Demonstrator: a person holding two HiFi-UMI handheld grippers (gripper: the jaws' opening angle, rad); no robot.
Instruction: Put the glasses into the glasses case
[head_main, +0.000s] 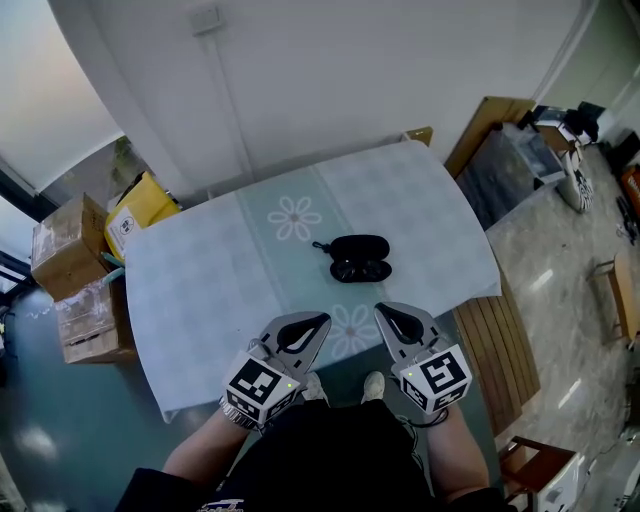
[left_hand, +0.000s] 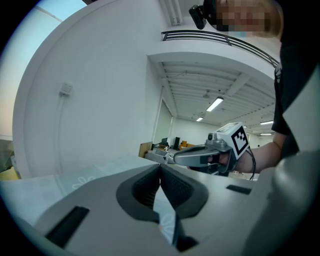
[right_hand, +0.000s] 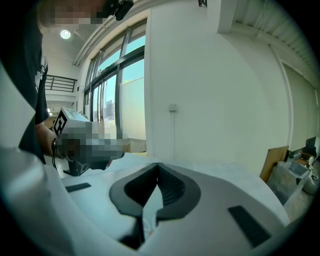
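Note:
An open black glasses case (head_main: 359, 258) lies in the middle of the table (head_main: 200, 280), which has a pale green cloth. Dark glasses (head_main: 361, 270) seem to lie in its near half, too small to be sure. A short black strap (head_main: 321, 246) sticks out at its left. My left gripper (head_main: 322, 320) and right gripper (head_main: 383, 311) hover side by side at the near table edge, short of the case. Both are shut with nothing between their jaws. In the left gripper view my left gripper (left_hand: 160, 168) has its tips together, with my right gripper (left_hand: 200, 155) beyond. My right gripper (right_hand: 158, 165) is likewise closed.
Cardboard boxes (head_main: 68, 262) and a yellow bag (head_main: 142, 208) stand on the floor left of the table. A slatted wooden platform (head_main: 500, 350) and a plastic bin (head_main: 512, 165) are at the right. A white wall (head_main: 330, 80) rises behind the table's far edge.

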